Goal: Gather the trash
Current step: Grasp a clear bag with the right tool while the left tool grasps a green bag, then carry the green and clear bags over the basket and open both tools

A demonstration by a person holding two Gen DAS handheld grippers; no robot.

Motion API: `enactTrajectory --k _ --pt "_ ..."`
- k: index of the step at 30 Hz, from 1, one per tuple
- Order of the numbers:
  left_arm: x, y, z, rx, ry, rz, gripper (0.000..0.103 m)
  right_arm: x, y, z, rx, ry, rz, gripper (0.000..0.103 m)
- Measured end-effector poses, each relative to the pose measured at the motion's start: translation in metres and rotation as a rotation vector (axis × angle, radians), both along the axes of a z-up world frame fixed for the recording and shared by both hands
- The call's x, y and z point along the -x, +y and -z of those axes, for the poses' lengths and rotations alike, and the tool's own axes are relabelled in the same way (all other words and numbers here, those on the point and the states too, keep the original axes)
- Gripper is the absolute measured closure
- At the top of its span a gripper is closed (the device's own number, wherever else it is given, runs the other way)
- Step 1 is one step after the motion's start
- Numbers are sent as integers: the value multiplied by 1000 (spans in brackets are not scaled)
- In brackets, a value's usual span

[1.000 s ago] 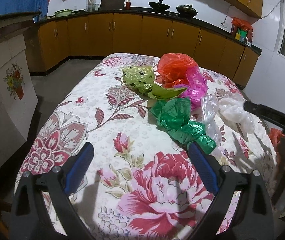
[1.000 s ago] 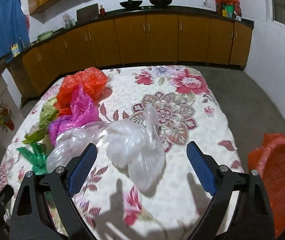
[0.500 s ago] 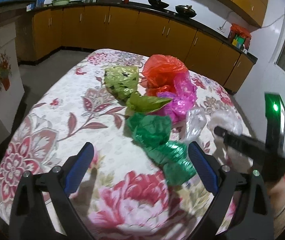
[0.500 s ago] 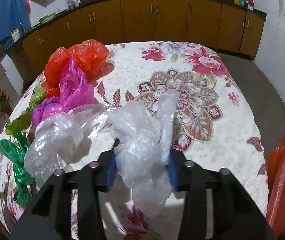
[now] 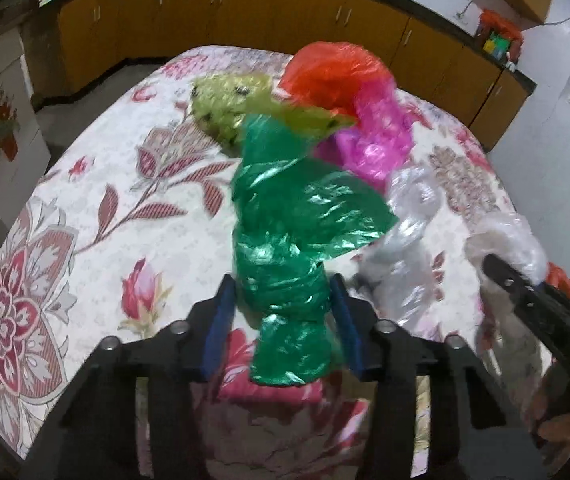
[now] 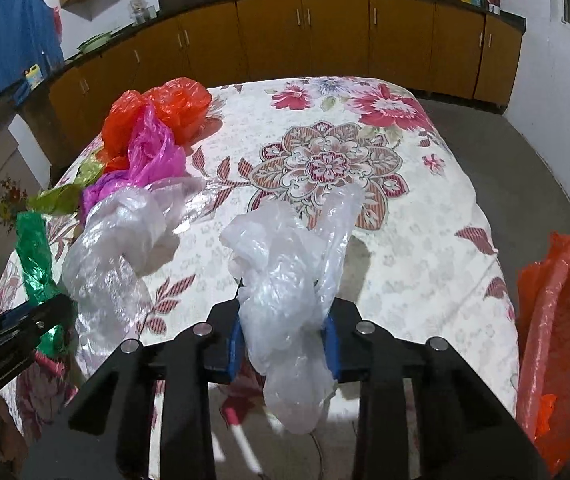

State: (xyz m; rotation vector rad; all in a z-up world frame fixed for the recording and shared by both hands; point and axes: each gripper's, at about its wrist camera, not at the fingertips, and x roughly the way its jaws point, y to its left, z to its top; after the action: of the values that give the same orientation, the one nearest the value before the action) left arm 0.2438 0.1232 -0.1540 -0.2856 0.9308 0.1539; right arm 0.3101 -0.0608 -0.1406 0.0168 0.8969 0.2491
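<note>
- Left gripper (image 5: 283,312), jaws just closing, pinches the green bag (image 5: 297,240) near the tabletop's (image 5: 125,208) near edge.
- Right gripper (image 6: 283,340) clamps the clear bag (image 6: 285,276) nearby.
- Slippery film may slide free; trailing folds could drag the neighbouring clear bundle (image 6: 117,240).

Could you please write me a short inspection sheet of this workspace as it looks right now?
Surface: table under a flowered cloth.
Job's things: green bag and clear bag each gripped; second clear bag, pink bag, red bag and yellow-green bag lie loose.
Clutter: nothing seen.
Grippers: left tongs have just been closing, pressing the green bag; right tongs likewise on the clear bag.
Cables: nothing seen.
Surroundings: brown cabinets; orange basket at the table's right.
</note>
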Motion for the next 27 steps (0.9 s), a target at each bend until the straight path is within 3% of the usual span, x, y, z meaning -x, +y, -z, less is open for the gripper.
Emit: enactTrajectory --k 5,15,27 --pt "5 10 0 26 -3 -8 70 8 -5 -3 -13 -6 0 74" --pt "26 6 -18 -3 -65 28 70 38 -25 -31 -37 -69 20 74" --pt "39 -30 -58 -8 -155 122 70 81 -65 -65 -63 -156 97 74"
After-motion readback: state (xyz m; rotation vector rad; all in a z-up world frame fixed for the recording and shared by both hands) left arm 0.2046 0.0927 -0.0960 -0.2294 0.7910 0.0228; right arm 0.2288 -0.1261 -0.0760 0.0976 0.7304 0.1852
